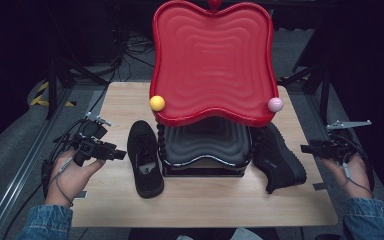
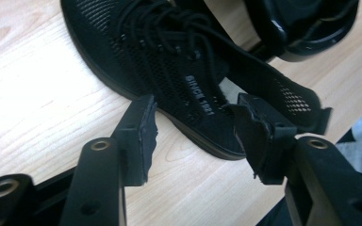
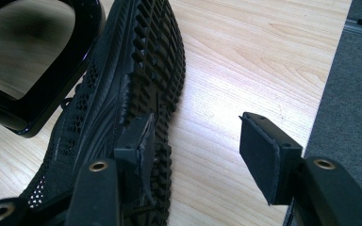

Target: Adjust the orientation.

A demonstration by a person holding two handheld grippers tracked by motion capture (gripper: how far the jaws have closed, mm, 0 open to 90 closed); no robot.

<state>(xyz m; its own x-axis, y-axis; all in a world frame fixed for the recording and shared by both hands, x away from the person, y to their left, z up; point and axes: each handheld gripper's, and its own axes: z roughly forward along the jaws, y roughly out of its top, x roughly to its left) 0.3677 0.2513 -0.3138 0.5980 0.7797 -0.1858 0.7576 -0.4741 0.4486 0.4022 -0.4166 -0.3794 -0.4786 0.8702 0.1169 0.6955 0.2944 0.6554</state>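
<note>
- A light wooden worktop (image 1: 205, 200) seen from above, with a person's two hands entering from the bottom edge, each in a blue denim sleeve.
- At the middle stands a two-tier rack: a glossy red, wavy-edged plastic tray (image 1: 212, 60) on top, and a black tray of the same shape (image 1: 207, 142) beneath it.
- A yellow ball knob (image 1: 157, 103) sits at the red tray's front left corner, a pink ball knob (image 1: 275, 104) at its front right.
- A black mesh lace-up shoe (image 1: 145, 158) stands upright on its sole just left of the rack, close to the rack's black post.
- A second black mesh shoe (image 1: 279, 158) lies tipped on its side to the right of the rack, its ridged sole turned outward and its upper against the rack.
- The left tool (image 1: 120, 154) hovers just beside the upright shoe; in the left gripper view its jaws stand apart, released, with the shoe's heel end beyond them, not gripped.
- The right tool (image 1: 306, 148) is near the tipped shoe; in the right gripper view its jaws are wide apart, released, one jaw in front of the sole, the other over bare wood.
</note>
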